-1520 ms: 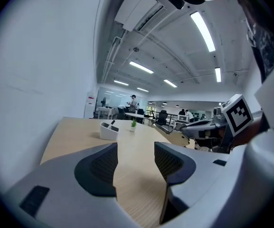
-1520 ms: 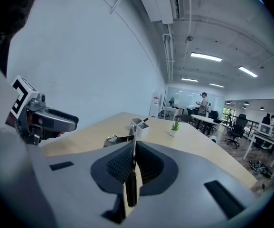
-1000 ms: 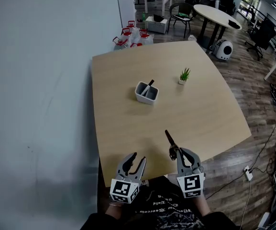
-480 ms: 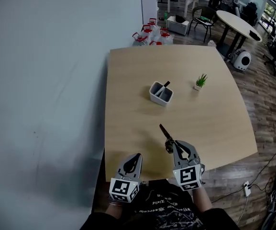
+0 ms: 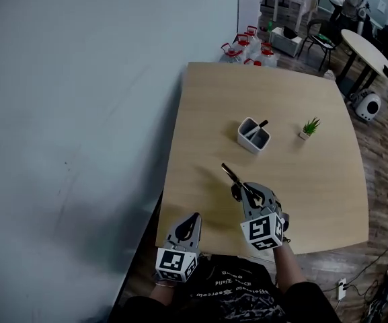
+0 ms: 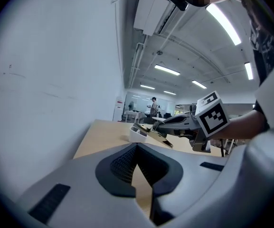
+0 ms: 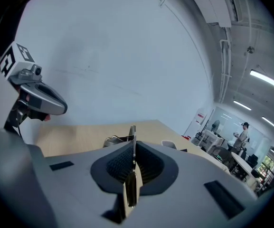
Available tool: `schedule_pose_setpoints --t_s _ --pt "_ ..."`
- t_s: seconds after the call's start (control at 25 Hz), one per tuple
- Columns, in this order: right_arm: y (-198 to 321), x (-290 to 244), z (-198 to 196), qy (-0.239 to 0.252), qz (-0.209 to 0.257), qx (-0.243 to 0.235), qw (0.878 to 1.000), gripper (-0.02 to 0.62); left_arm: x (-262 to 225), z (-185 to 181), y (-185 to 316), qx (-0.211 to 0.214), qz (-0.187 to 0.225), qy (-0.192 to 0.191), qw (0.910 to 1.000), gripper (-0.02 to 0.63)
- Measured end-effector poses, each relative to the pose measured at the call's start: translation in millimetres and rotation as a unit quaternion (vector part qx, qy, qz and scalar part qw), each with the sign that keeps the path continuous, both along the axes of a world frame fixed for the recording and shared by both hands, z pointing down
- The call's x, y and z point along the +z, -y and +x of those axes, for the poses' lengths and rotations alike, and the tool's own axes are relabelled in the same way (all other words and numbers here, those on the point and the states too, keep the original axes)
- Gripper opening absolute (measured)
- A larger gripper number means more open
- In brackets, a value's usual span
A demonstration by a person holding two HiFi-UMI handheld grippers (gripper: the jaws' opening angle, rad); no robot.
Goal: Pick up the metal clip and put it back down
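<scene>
The metal clip (image 5: 233, 175) is a thin dark strip that sticks out forward and to the left from my right gripper (image 5: 244, 190), which is shut on it above the near part of the wooden table (image 5: 207, 99). In the right gripper view the clip (image 7: 133, 141) stands edge-on between the pads. My left gripper (image 5: 195, 218) hovers at the table's near edge, left of the right one, shut with nothing in it. The left gripper view shows its jaws (image 6: 137, 147) pressed together, and the right gripper (image 6: 161, 125) holding the clip (image 6: 155, 136) beyond them.
A white holder (image 5: 253, 134) with a dark item in it stands mid-table, and a small potted plant (image 5: 308, 128) is to its right. Bottles with red caps (image 5: 247, 49) sit on the floor past the far edge. A grey wall runs along the left.
The left gripper's jaws were open and have shut on nothing. The right gripper has carried the clip further in over the table and rolled a little.
</scene>
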State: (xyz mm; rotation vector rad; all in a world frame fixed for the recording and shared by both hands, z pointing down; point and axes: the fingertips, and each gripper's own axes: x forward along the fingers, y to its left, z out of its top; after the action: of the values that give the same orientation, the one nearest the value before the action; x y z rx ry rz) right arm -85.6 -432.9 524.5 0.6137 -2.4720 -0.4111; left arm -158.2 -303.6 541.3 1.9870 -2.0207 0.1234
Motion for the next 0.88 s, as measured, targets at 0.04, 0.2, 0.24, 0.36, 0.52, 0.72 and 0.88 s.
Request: schedule_pose_setpoints --t_s 0.04,0.2,0.24,0.36,0.52,0.72,0.88 --pt "2 2 -7 -0.004 0.002 -0.009 1.0 0.015 -1 -3 -2 -0.008 -0.001 0.002 1.0 0.008" --pt "10 11 -33 -0.021 0.007 -0.037 0.999 0.015 -3 -14 -10 -0.038 -0.004 0.004 0.9993 0.008" --pt "12 14 -38 -0.026 0.009 -0.044 0.999 0.015 -3 -17 -12 -0.044 -0.005 0.005 0.999 0.008" --pt "17 25 -55 -0.048 0.016 -0.065 0.997 0.015 -3 -23 -20 -0.062 -0.011 0.009 0.998 0.008" --pt "22 45 -73 -0.074 0.016 -0.091 0.993 0.015 0 -30 -27 -0.086 -0.022 0.01 0.996 0.008" --pt "24 73 -94 -0.113 0.024 -0.126 0.985 0.015 1 -38 -32 -0.109 -0.03 0.014 0.9935 0.008" --pt "26 99 -106 -0.142 0.02 -0.145 0.979 0.015 4 -41 -33 -0.118 -0.041 0.018 0.9921 0.008"
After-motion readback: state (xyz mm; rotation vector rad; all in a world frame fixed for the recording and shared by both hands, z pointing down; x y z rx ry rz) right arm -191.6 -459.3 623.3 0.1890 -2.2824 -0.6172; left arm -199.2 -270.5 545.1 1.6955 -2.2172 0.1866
